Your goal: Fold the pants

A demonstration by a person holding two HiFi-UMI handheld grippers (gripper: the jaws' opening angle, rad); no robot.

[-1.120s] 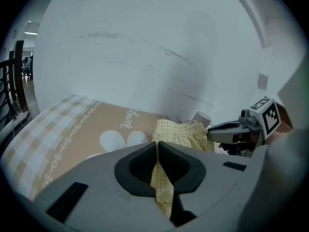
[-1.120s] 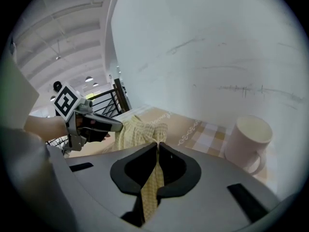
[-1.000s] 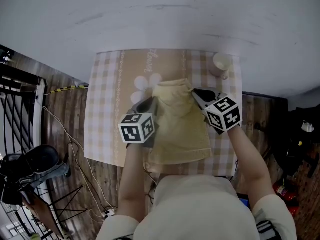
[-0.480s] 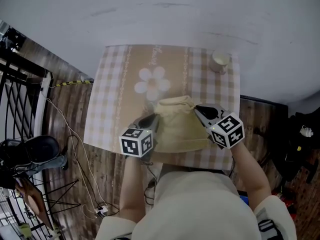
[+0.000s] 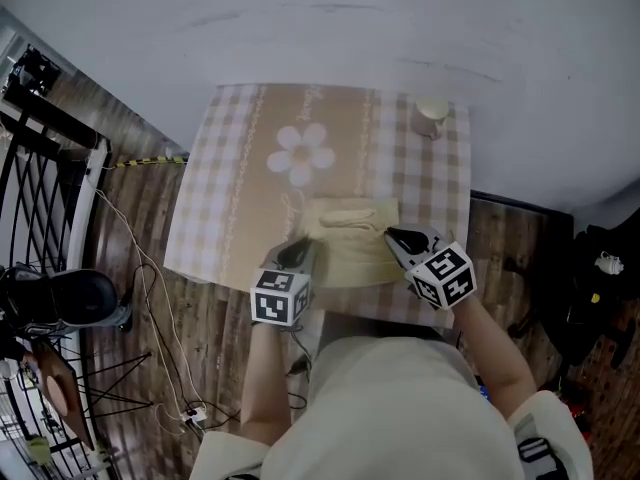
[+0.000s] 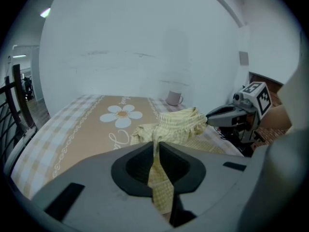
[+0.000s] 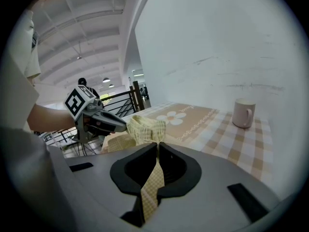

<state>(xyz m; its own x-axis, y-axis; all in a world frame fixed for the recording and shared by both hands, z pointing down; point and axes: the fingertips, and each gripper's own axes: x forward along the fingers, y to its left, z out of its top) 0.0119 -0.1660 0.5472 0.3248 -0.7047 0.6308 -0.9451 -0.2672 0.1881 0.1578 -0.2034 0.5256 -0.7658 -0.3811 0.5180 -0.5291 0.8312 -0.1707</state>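
1 table (image 5: 205, 218): beige/white check cloth w/ 1 printed daisy (image 5: 300, 153) on the centre strip, far edge against a white wall (image 5: 330, 28). Wood floor (image 5: 140, 228) around it, 1 black railing (image 5: 40, 198) at head-view left.

1 pair of pants (image 5: 350, 240): pale yellow check, on the table's near half, just below the daisy. The far part lies bunched on the cloth. The near edge is held up off it, spanning between the 2 grippers by the table's near edge. Left gripper view shows a gathered elastic band along the bunched part.

2 grippers, 1 per hand, each w/ 1 marker cube.
- Left gripper (image 5: 300, 251): at the pants' left near corner, jaws clamped on the fabric, a strip of yellow check pinched between the pads and running down thru them.
- Right gripper (image 5: 395, 236): at the right near corner, same state, jaws closed on a fold of the pants.
- Both point toward the wall, tilted down, w/ the pants' width between them.

1 mug (image 5: 431, 118): pale, upright, at the table's far right corner near the wall, well apart from pants + grippers.
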